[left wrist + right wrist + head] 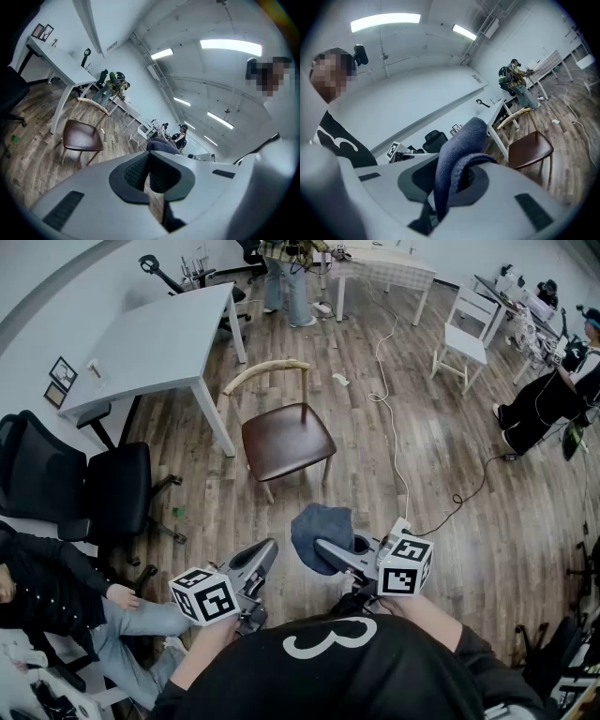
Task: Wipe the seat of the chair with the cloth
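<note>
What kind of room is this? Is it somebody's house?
Probably not a house. It looks like an office or work room: a big white desk, a black office chair, a long cable across the wood floor, and strip lights overhead.

Left gripper (264, 550): low in front of my torso, angled forward and to my right, marker cube nearest me. Jaws pressed together, nothing between them.

Right gripper (325, 548): just beside it, angled forward and to my left. The two tips converge, near each other but apart. Jaws clamped on a blue cloth (457, 140), which bunches up past the tips.

Left forearm (200, 652) and right forearm (427, 607): bare, drawn in close to my body.
</note>
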Demonstrator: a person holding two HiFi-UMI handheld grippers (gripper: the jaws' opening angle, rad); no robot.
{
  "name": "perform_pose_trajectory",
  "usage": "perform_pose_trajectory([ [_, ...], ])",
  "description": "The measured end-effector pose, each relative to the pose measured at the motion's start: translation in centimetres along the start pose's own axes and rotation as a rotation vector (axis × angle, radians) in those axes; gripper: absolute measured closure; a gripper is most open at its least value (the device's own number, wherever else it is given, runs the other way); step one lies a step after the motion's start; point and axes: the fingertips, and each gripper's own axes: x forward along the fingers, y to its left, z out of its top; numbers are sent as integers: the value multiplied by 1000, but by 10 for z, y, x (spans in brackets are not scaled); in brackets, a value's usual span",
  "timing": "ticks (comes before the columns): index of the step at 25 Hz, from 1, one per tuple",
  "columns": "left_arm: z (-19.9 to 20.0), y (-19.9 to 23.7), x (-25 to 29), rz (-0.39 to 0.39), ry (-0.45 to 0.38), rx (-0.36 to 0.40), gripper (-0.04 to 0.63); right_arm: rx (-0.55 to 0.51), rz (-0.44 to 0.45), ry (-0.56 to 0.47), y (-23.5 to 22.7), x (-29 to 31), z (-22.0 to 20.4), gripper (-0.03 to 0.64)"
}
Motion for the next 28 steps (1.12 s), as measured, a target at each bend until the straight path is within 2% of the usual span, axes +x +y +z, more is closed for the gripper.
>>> perform_pose_trajectory([
  [14, -5, -1, 37, 11, 11, -31, 581, 15, 15, -5, -29, -18, 10, 572],
  [28, 3, -32, 153, 19, -7, -33, 581, 40, 50, -20, -108, -88, 59, 572],
])
